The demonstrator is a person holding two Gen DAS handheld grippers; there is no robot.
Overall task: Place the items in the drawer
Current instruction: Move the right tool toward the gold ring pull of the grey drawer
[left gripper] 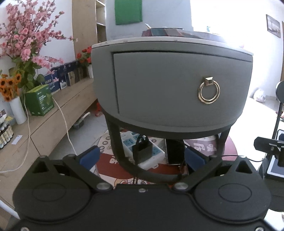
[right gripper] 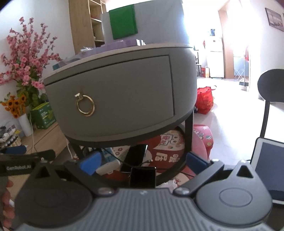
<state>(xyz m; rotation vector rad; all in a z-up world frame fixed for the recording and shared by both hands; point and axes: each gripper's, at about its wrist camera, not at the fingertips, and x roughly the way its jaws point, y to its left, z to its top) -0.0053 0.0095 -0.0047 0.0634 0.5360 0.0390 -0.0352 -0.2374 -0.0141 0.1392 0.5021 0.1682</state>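
Tiled floor (right gripper: pixel 221 124) beneath grey nightstand (left gripper: pixel 101 71); drawer (left gripper: pixel 159 85) closed; left gripper (left gripper: pixel 141 157), right gripper (right gripper: pixel 142 162) both spread, empty.

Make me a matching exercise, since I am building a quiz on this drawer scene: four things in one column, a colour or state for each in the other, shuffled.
Things:
1. drawer
2. ring pull
3. left gripper
4. square panel on the wall

Colour or state:
A. green
B. open, holding nothing
C. shut, grey front
D. gold, hanging from its mount

Pairs: 1-C, 2-D, 3-B, 4-A
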